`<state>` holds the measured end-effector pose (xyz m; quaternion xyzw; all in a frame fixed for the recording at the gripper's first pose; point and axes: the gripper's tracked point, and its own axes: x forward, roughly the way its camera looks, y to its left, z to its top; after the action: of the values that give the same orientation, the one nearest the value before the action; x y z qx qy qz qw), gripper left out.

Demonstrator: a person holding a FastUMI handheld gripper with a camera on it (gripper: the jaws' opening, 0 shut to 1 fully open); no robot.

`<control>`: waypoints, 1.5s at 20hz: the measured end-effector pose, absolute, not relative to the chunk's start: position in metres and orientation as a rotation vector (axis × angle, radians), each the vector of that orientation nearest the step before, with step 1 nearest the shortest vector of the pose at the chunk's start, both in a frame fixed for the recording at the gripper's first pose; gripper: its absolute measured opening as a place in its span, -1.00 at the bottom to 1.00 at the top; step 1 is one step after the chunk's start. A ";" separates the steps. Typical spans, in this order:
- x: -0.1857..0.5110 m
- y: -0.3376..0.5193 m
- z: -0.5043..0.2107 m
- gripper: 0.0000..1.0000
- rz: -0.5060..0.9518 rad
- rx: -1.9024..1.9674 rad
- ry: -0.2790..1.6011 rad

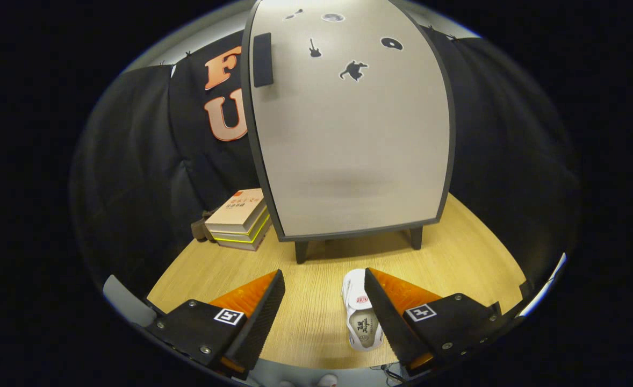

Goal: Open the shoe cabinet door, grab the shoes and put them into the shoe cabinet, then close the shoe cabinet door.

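Observation:
A light grey shoe cabinet point(349, 134) with a dark frame and short dark legs stands on the wooden table point(456, 252), beyond my fingers. Its door is closed, with a black handle point(263, 59) near its upper left edge and small black stickers on the front. A white shoe point(360, 317) lies on the table in front of the cabinet, toe towards it, partly hidden by my right finger point(383, 317). My gripper point(324, 279) is open above the table, with nothing between the fingers. The shoe lies just inside the right finger.
A stack of books point(239, 219) lies on the table left of the cabinet, with a small brown object point(201, 228) beside it. Black cloth walls close in the table on both sides and behind.

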<state>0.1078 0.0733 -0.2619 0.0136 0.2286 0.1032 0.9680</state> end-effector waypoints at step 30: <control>0.265 0.163 -0.008 0.51 0.285 0.026 0.055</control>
<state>0.2654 0.1632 -0.0076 0.0129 0.0276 0.1421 0.9894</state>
